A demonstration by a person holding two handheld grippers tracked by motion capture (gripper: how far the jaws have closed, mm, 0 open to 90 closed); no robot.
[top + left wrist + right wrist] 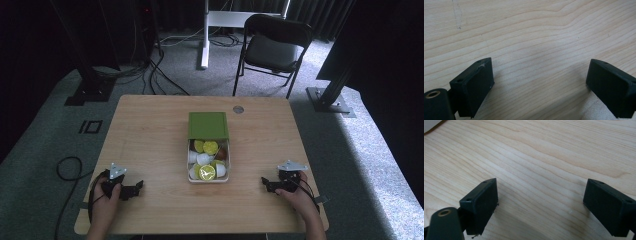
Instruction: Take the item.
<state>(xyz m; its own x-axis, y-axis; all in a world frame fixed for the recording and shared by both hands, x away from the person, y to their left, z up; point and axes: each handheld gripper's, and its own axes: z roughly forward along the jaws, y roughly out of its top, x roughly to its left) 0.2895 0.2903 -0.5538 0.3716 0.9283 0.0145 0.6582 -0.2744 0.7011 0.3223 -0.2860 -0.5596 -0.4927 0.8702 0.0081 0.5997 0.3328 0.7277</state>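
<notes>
A small clear box (190, 160) holding several white and yellow-green capsules stands at the middle of the wooden table (150, 130), its green lid (208, 125) folded back behind it. My left gripper (137, 187) rests low on the table near the front left corner, pointing right toward the box, jaws open. My right gripper (264, 183) rests near the front right, pointing left toward the box, also open. In the left gripper view the left gripper (539, 80) has only bare wood between its jaws. In the right gripper view the right gripper (540, 201) spans bare wood too.
A round grommet (238, 109) sits in the table's far edge behind the box. Beyond the table stand a black folding chair (272, 47), a white desk leg (204, 35) and dark stand bases with cables on the carpet.
</notes>
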